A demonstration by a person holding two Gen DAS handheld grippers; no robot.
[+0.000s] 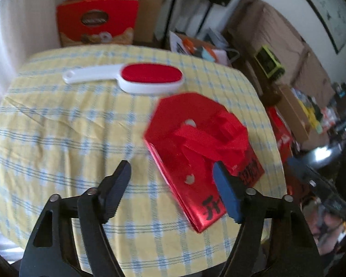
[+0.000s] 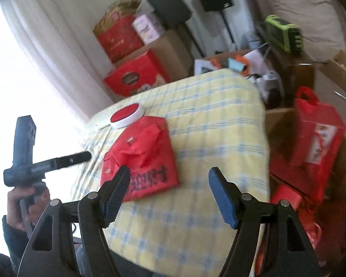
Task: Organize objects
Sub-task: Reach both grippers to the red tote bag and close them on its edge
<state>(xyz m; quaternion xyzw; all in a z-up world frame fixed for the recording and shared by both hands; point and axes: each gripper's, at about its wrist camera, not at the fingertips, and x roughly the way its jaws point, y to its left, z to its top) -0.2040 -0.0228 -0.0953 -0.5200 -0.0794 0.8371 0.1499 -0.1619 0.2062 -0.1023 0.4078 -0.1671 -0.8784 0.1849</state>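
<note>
A flat folded red gift bag with ribbon handles and black characters lies on the yellow-and-blue checked tablecloth. A white lint brush with a red oval pad lies just beyond it. My left gripper hovers open over the bag's near end, and its pads do not press on the bag. In the right wrist view, my right gripper stands open above the cloth, just right of the bag. The brush lies behind the bag. A hand holds the left gripper at the left.
Red gift boxes and cardboard cartons stand behind the table by the curtain. Two black speakers on stands and a green device sit further back. An open carton right of the table holds an upright red bag and other red packages.
</note>
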